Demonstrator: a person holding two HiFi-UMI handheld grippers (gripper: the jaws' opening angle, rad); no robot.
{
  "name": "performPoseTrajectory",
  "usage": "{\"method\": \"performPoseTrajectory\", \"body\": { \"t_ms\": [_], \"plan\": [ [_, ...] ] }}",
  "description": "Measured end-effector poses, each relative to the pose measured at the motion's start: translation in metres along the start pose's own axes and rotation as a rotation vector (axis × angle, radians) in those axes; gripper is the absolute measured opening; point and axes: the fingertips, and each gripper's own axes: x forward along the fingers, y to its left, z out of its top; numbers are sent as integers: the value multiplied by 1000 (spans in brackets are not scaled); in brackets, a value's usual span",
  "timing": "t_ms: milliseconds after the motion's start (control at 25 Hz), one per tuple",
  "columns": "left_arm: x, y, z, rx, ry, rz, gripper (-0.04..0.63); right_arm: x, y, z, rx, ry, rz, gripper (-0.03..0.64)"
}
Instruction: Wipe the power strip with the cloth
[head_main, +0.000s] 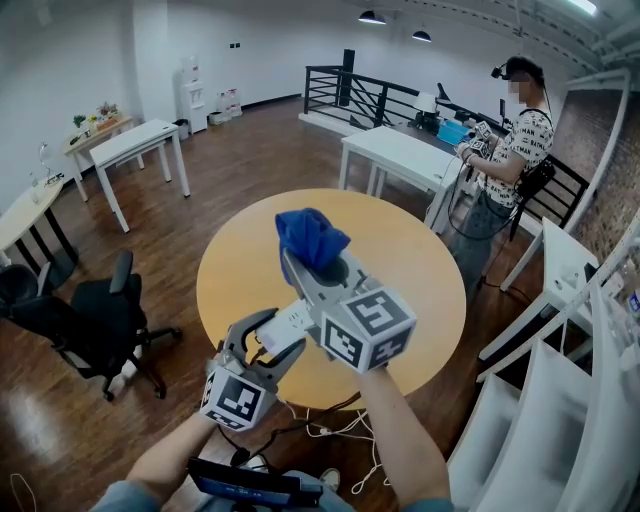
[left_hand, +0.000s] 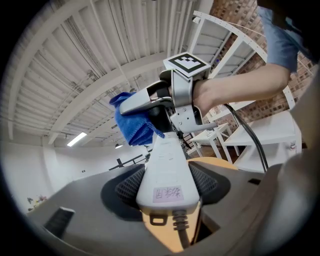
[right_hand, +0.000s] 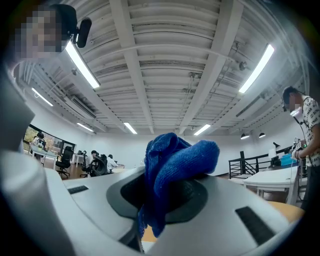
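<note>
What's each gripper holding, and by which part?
Left gripper holds the power strip by its cord end; right gripper holds the cloth by a bunched fold.

The right gripper (head_main: 316, 262) hides most of the power strip (head_main: 290, 322) from the head view; the blue cloth (left_hand: 131, 125) masks its far end; label (left_hand: 167, 192) unreadable.

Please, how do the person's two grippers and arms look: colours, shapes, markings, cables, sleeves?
The left gripper and the right gripper are light grey plastic, with dark ribbed pads inside the jaws. Each carries a white cube with black square markers. A black cable runs from the right one. The person wears blue sleeves that leave the forearms bare.
</note>
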Motion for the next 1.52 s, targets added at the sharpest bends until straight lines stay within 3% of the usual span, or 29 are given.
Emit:
{"method": "performPoseTrajectory", "body": {
  "t_ms": [1240,1520],
  "plan": [
    [-12,-6,4,7,-19,-8,279,-51,-89,26,-1,-78,-223,67],
    [-13,6,1,-64,-26,20,279,-57,-89,21,10,-80,-225,67]
  ]
}}
